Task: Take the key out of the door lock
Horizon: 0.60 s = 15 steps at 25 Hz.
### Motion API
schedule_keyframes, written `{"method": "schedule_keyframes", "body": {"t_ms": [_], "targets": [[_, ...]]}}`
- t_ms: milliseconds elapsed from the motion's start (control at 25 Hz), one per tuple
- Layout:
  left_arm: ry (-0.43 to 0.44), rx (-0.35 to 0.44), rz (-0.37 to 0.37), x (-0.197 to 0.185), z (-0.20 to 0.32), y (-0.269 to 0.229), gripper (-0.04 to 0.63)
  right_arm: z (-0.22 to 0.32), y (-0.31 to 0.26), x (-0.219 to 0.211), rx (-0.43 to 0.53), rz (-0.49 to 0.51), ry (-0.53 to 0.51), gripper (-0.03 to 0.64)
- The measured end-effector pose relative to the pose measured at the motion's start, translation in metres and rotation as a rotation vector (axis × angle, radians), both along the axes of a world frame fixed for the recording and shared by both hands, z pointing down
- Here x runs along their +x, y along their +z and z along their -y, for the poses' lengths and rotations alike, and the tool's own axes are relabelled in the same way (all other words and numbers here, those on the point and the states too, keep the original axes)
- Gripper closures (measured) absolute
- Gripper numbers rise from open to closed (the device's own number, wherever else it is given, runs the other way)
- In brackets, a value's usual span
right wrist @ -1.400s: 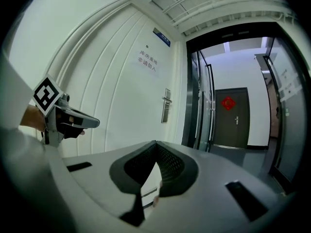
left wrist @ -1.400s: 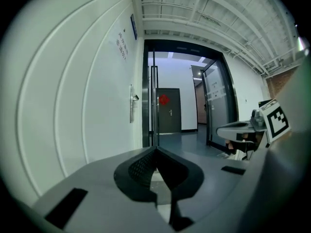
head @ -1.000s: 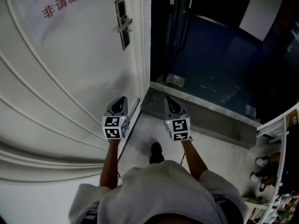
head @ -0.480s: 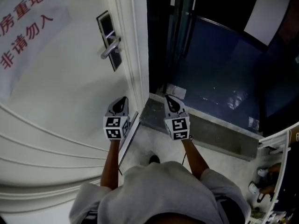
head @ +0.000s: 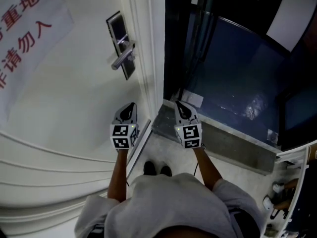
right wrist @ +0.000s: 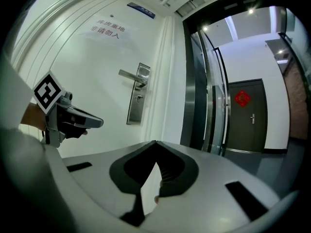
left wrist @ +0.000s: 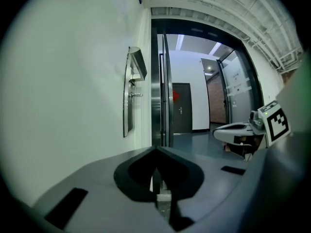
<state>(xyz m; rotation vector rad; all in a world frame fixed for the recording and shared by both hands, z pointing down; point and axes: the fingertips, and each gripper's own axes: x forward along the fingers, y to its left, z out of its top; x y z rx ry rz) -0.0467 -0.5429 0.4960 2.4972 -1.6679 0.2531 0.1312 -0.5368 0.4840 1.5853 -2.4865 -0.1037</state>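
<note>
Door [head: 74,88], white and panelled with curved mouldings, fills the left half of the head view. A paper notice [head: 25,29] with red Chinese characters hangs on its upper part. Right of the white door frame [head: 153,58] lies a dark corridor with a blue-grey floor [head: 233,78], glass panels and, in the right gripper view, a far dark door bearing a red ornament. A grey stone threshold [head: 223,138] runs across the foot of that opening.

The person stands close in front in a grey shirt [head: 168,207], both forearms stretched forward and dark shoes [head: 157,169] showing below.

The left hand-held gripper [head: 130,106] sits low beside the door's edge. Its jaws are pressed together at the tips with nothing between them. The right hand-held gripper [head: 179,105] is just beside it, over the threshold, and is likewise closed and empty. Both point roughly level, and both are well apart from the lock.

A tall metal lock plate [head: 121,43] is fixed near the door's edge, well above the two grippers in the head view, with a silver lever handle [head: 123,59] jutting from it. Below the lever a small metal stub pokes out of the plate, seemingly the key [right wrist: 139,98], though it is too small to make out for sure.
</note>
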Motion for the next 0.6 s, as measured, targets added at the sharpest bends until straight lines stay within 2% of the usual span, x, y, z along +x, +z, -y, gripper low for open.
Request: {"method": "schedule_keyframes", "body": {"t_ms": [240, 600], "targets": [[-0.009, 0.019, -0.005, -0.021, 0.010, -0.010, 0.577, 0.013, -0.002, -0.012, -0.001, 0.004, 0.014, 0.594], [-0.049, 0.039, -0.007, -0.049, -0.002, -0.018, 0.577, 0.027, -0.019, -0.058, 0.040, 0.006, -0.063, 0.594]]}}
